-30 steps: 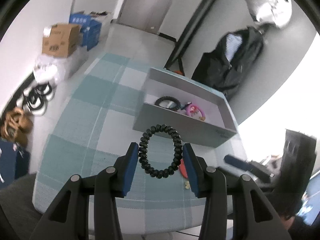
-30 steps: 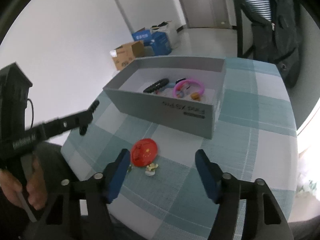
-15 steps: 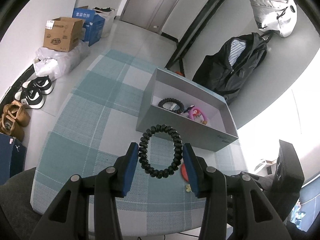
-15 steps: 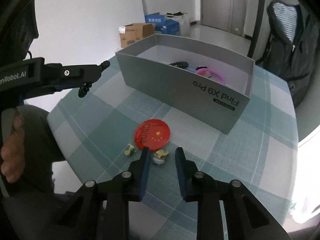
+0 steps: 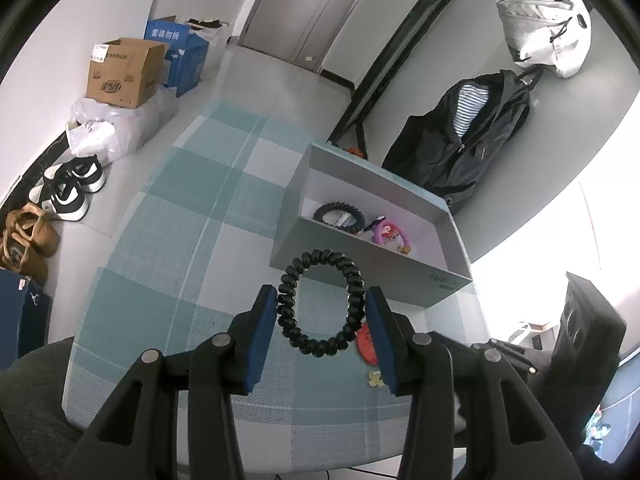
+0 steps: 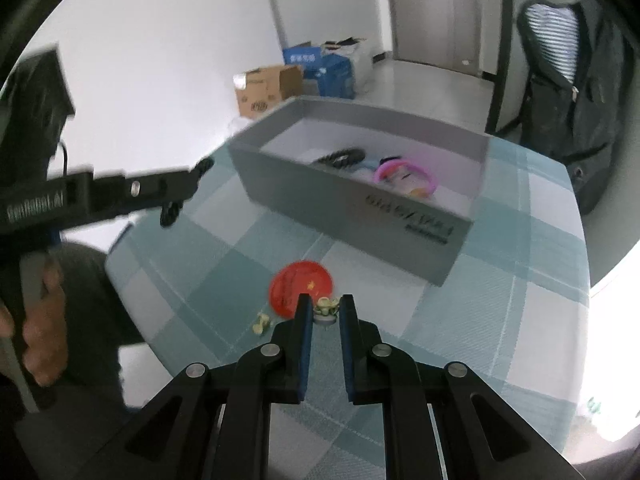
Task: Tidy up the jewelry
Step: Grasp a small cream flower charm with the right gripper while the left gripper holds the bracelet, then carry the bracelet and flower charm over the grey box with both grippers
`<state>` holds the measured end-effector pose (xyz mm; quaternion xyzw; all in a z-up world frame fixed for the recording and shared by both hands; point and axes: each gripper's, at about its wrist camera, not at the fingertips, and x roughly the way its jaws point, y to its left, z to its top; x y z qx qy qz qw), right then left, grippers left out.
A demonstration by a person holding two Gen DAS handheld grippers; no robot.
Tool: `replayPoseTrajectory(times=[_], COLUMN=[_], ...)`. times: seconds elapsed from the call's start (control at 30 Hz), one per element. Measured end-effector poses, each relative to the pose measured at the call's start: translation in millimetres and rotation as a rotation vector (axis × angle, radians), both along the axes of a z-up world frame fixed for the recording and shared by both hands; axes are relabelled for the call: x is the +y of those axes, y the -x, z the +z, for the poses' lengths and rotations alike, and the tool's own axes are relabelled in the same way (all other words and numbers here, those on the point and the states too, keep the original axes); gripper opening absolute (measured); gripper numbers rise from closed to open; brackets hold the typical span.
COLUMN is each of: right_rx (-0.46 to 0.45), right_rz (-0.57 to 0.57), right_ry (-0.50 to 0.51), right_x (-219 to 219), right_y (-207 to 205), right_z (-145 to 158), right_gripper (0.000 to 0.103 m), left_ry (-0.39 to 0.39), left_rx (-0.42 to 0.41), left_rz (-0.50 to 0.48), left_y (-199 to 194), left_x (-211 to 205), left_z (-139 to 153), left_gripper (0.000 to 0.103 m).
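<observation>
- On the table with the teal and white checked cloth [image 5: 168,240], I see a grey box [image 5: 360,258] with no lid.
- Between my left gripper's [image 5: 322,312] blue pads I hold a black coil hair tie [image 5: 320,304]. The pads press on both its sides, and it hangs in the air in front of the box.
- Inside the box lie another black coil tie [image 5: 338,212] and a pink ring toy [image 5: 386,234], side by side.
- My right gripper [image 6: 325,310] points down at the cloth. Its jaws have come together on a small yellow-green flower piece [image 6: 326,305], and the pads squeeze it from both sides.
- Just behind that piece lies a round red badge [image 6: 298,286] with a yellow star. It touches or nearly touches the piece; I cannot tell which.
- A second small yellow piece [image 6: 262,323] lies on the cloth, just left of the right gripper's tip.
- In the right camera I see the left gripper [image 6: 188,196] from the side, and a hand [image 6: 40,320] around its handle.
- Beyond the table hangs a dark jacket [image 5: 460,140], and cardboard boxes [image 5: 124,72] sit on the floor.
</observation>
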<state>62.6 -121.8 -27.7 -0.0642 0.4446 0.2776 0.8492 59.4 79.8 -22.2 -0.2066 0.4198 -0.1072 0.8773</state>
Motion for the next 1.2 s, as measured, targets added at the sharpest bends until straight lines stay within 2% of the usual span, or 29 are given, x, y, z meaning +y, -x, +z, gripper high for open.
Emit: replayPoseTrajectory(times=[0.27, 0.63, 0.87, 1.03, 1.2], right_rx=[-0.001, -0.009, 0.064, 0.080, 0.111], right_rz=[-0.062, -0.085, -0.089, -0.065, -0.063], right_ry=[-0.153, -0.278, -0.374, -0.348, -0.374], right_x=[-17.2, -24.2, -30.0, -22.3, -21.7], right_y=[-12.4, -42.4, -68.0, -80.6, -99.7], right_z=[21.9, 47.1, 52.3, 50.1, 45.8], right_gripper=[0.012, 0.012, 0.012, 0.012, 0.012], left_ry=[-0.036, -0.015, -0.001, 0.000, 0.009], left_rx=[-0.028, -0.009, 0.000, 0.006, 0.009], left_rz=[-0.040, -0.086, -0.125, -0.164, -0.197], left_y=[-8.2, -37.8, -59.7, -73.5, -85.9], left_x=[-11.6, -18.8, -23.0, -31.6, -35.6], left_z=[11.3, 18.0, 20.0, 19.0, 16.4], left_gripper=[0.040, 0.040, 0.040, 0.040, 0.040])
